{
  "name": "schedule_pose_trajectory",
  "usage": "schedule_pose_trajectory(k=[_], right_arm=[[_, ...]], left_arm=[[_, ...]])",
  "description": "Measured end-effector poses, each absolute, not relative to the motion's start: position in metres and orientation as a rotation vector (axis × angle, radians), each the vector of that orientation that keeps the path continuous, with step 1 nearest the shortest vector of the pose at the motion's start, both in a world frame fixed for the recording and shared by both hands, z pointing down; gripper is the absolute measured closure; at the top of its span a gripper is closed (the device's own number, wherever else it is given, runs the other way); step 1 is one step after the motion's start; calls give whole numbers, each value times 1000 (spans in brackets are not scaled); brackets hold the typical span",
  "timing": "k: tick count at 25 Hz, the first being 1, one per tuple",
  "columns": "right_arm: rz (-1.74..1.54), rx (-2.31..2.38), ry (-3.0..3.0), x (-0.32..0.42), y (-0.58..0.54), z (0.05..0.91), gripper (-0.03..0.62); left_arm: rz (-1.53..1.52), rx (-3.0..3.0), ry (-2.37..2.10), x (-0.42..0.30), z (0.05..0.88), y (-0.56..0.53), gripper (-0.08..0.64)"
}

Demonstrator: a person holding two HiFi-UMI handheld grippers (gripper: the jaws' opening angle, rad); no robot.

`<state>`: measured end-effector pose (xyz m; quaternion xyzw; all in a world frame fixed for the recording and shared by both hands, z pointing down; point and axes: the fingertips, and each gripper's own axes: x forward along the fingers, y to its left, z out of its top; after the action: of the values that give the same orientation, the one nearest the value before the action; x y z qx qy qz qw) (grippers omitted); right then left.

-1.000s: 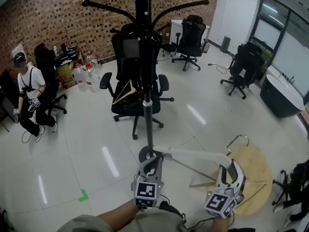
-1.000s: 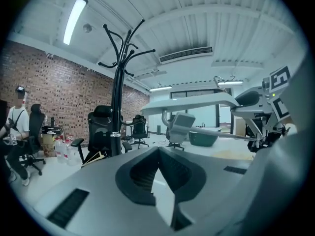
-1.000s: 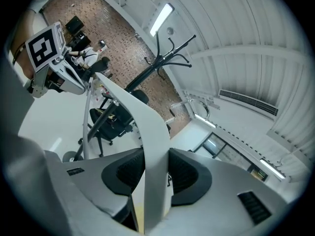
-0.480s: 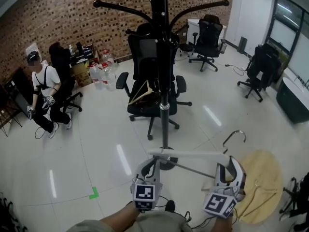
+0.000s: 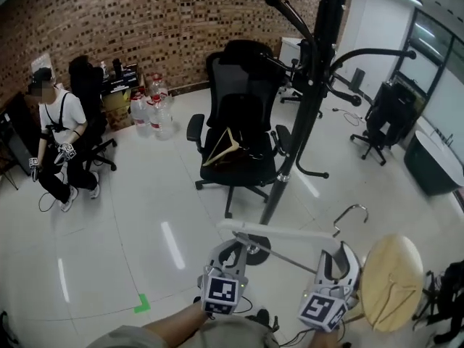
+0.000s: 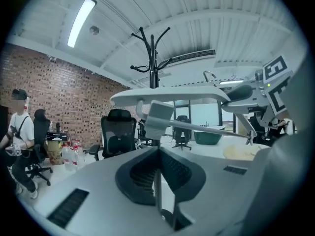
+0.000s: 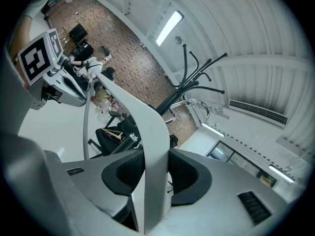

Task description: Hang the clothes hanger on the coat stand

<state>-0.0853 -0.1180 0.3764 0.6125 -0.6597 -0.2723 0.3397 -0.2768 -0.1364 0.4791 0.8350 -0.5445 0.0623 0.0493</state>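
Between right tongs [image 7: 156, 157], white hanger [image 7: 143, 119] clamped

A coat stand [image 5: 299, 122] is rising ahead, hooked arms [image 5: 290, 17] spreading overhead. A black office chair [image 5: 243, 71] is crowding its left; a wooden stool [image 5: 391, 267] is blocking low right. Floor [image 5: 123, 216] leftward is lying open.

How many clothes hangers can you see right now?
2. A white hanger gripped by the left hand-held gripper and right hand-held gripper; a wooden hanger on the black chair. Faint lines on the round table may be a third.
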Motion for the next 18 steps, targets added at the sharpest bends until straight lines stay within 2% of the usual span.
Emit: schedule_pose_trajectory(k=[5,18], right_arm=[[-698,1593,-1721,-169,-131,385,459],[-762,1597,-1787,-205,-248,365,459]], left_arm=[[208,2551,-1587,-347,482,-149,541],[259,2581,-1593,-362,474,-264,541]])
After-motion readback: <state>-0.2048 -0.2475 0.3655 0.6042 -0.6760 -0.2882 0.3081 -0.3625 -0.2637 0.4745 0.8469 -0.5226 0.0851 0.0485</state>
